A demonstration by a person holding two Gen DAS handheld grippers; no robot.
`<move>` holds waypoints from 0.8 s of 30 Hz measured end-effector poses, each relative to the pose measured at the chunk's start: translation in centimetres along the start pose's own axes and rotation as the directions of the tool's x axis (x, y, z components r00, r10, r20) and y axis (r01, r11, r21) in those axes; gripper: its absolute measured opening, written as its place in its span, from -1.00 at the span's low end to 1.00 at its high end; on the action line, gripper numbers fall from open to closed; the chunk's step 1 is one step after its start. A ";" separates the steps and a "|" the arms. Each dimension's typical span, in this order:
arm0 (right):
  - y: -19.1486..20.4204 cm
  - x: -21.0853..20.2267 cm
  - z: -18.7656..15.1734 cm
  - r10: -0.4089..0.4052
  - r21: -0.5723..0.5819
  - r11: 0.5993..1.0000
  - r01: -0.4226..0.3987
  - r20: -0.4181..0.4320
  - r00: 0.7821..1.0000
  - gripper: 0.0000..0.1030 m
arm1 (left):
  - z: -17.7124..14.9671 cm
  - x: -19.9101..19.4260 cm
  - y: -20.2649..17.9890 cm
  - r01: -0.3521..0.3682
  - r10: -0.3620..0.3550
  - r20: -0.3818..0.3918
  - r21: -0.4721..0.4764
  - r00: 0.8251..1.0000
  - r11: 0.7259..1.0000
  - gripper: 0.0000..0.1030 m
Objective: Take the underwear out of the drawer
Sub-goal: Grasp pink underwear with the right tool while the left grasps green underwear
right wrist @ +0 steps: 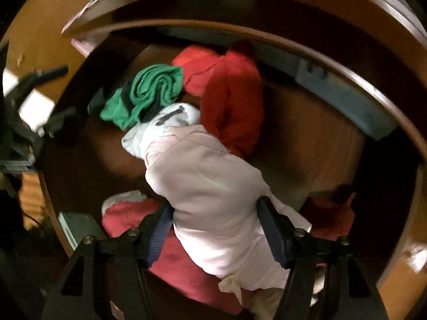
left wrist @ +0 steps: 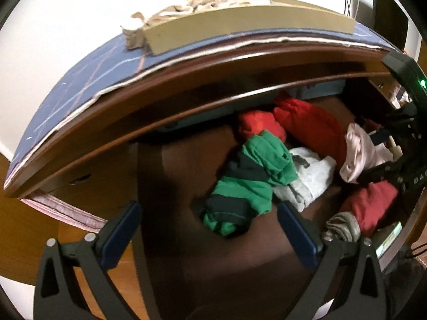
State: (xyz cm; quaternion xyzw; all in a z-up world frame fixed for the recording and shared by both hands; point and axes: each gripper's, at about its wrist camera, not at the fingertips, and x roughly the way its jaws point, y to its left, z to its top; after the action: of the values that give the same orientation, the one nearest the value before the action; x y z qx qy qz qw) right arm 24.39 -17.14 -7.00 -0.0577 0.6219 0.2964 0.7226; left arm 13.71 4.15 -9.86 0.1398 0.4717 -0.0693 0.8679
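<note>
The right gripper [right wrist: 217,229] pinches the pale pink underwear [right wrist: 208,186], still inside the drawer [right wrist: 320,144]; a lift clear appears next. The left gripper [left wrist: 208,229] hovers with jaws spread, empty.

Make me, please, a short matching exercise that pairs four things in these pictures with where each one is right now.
1. pale pink garment
2. green striped garment
3. left gripper
4. beige cloth

A. on top of the dresser
B. between the right gripper's fingers
C. open, nothing between its fingers
D. in the drawer, in front of the open fingers

Pairs: 1-B, 2-D, 3-C, 4-A
</note>
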 end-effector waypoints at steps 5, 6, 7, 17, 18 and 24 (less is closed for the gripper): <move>-2.3 -0.5 -0.7 0.084 0.129 0.988 -0.088 0.034 0.996 -0.35 | 1.1 1.9 -0.3 0.039 -0.040 -0.054 -0.017 0.998 0.999 0.99; -2.6 -0.8 -1.0 0.090 0.145 0.985 -0.096 0.050 0.995 -0.41 | 1.3 2.2 -0.4 0.045 -0.046 -0.062 -0.018 0.997 0.999 0.99; -3.0 -1.1 -1.4 0.098 0.169 0.979 -0.110 0.074 0.992 -0.45 | 1.5 2.5 -0.5 0.051 -0.053 -0.080 -0.019 0.995 0.998 0.99; -4.4 -6.8 -6.1 0.308 0.280 0.855 -0.437 0.403 0.862 -0.48 | 3.9 5.0 -2.3 0.021 -0.005 -0.159 0.102 0.987 0.995 0.99; -4.2 -7.0 -6.2 0.319 0.274 0.848 -0.455 0.422 0.849 -0.48 | 4.1 5.2 -2.4 0.030 -0.013 -0.165 0.102 0.986 0.994 0.99; -3.5 -7.8 -6.4 0.365 0.249 0.818 -0.519 0.473 0.802 -0.48 | 4.7 7.1 -3.4 0.041 -0.008 -0.207 0.157 0.978 0.987 0.97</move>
State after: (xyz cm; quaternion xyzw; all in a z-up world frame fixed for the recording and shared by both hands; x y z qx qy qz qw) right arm 20.24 -25.67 -2.13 0.2898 0.4986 0.3435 0.7412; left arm 20.43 -0.46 -13.98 0.2099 0.5536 -0.1030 0.7993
